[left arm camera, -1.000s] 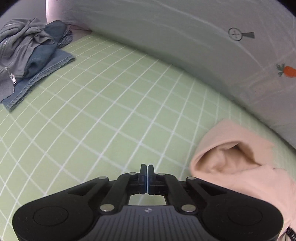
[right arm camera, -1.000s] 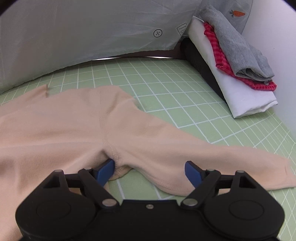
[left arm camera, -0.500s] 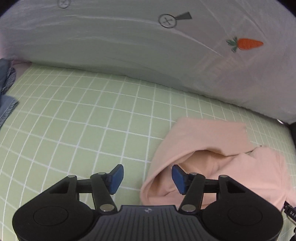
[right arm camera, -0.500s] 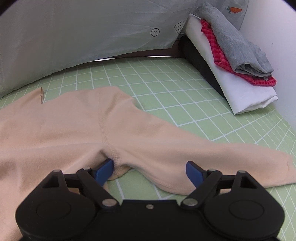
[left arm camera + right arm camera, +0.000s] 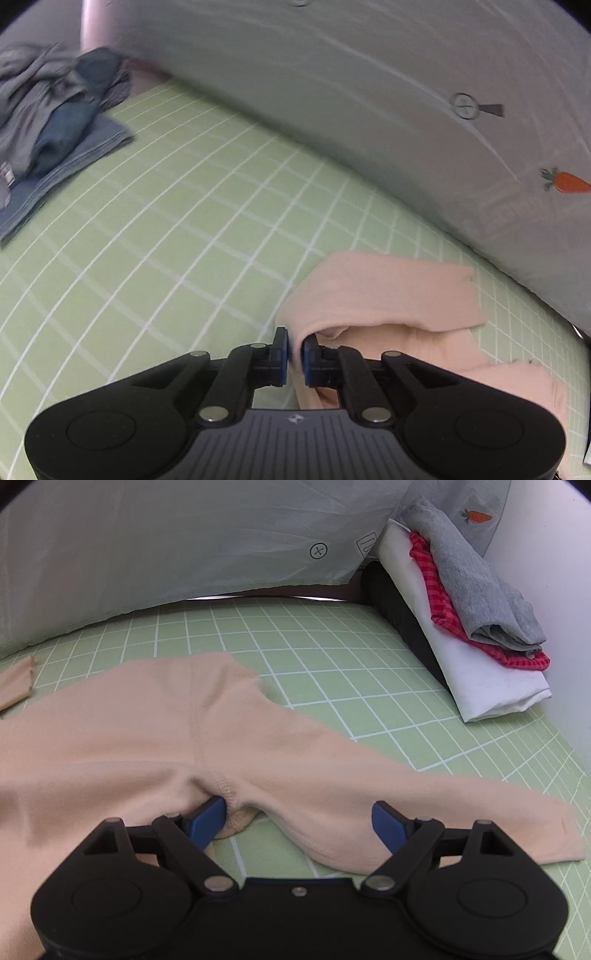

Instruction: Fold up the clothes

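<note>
A peach long-sleeved garment [image 5: 147, 738] lies spread on the green checked sheet [image 5: 332, 657]. One sleeve [image 5: 461, 812] stretches out to the right. My right gripper [image 5: 299, 819] is open around the armpit seam, its left finger tucked under the fabric and its right finger over the sleeve. In the left wrist view the same garment [image 5: 380, 291] is folded over at lower right. My left gripper [image 5: 295, 350] is closing its jaws on the folded edge, and the cloth sits pinched between the blue pads.
A loose heap of grey and blue clothes [image 5: 48, 122] lies at the far left of the sheet. A folded stack of white, red and grey items [image 5: 472, 627] rests at the right by the wall. A grey carrot-print cover [image 5: 369, 92] borders the back.
My left gripper went from shut over bare sheet, to open at the garment's folded edge, to closed on that edge now. The right gripper and the sleeve between its fingers have hardly moved.
</note>
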Demonstrator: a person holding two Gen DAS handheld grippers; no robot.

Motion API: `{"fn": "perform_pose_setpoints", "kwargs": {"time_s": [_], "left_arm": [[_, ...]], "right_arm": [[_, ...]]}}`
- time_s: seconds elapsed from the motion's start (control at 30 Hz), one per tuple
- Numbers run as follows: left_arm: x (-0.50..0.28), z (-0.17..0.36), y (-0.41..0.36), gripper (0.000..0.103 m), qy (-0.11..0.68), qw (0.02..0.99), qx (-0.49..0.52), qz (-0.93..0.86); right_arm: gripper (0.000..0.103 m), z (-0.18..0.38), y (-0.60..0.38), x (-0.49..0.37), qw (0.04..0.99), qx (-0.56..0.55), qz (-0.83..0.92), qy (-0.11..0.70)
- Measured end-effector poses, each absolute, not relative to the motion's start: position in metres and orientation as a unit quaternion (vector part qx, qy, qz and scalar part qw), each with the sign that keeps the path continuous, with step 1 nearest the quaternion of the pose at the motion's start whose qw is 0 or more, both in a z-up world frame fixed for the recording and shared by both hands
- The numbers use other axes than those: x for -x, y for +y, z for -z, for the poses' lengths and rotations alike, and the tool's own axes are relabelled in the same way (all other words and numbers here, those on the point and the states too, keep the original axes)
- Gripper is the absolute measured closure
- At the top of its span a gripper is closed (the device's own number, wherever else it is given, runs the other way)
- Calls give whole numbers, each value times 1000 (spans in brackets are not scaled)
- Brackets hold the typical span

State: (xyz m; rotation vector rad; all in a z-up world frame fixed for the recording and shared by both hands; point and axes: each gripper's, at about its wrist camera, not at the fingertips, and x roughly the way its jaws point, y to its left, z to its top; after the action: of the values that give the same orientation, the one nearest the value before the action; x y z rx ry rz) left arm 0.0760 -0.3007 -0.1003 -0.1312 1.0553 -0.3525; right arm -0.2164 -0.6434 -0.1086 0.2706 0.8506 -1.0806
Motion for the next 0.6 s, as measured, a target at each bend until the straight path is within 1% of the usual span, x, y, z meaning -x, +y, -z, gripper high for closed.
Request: {"fn": "perform_pose_setpoints", "kwargs": {"time_s": [0.07, 0.13, 0.17, 0.27, 0.3, 0.33, 0.47, 0.5, 0.6], "left_arm": [[-65, 110, -279, 89, 529, 830, 81, 156], [-52, 115, -269, 75, 535, 826, 85, 156], [-46, 115, -266, 72, 537, 825, 80, 156], [-45, 104, -273, 71, 530, 831, 59, 157], [-46, 98, -278, 69, 526, 834, 51, 156], [-48, 92, -282, 63, 522, 836, 44, 160], [-56, 73, -303, 55, 478, 854, -6, 206], [-59, 70, -309, 51, 466, 858, -23, 215], [-72, 73, -329, 49, 453, 852, -66, 252]], "right_arm": [[17, 108, -641, 215, 766, -115, 495, 393], [17, 109, -640, 215, 766, -113, 497, 392], [17, 108, -640, 215, 766, -115, 497, 392], [17, 108, -641, 215, 765, -117, 497, 393], [17, 108, -641, 215, 765, -117, 496, 394], [17, 107, -641, 215, 764, -117, 496, 396], [17, 106, -645, 213, 759, -125, 496, 402], [17, 106, -645, 213, 759, -129, 496, 401], [16, 107, -648, 218, 759, -148, 497, 393]]}}
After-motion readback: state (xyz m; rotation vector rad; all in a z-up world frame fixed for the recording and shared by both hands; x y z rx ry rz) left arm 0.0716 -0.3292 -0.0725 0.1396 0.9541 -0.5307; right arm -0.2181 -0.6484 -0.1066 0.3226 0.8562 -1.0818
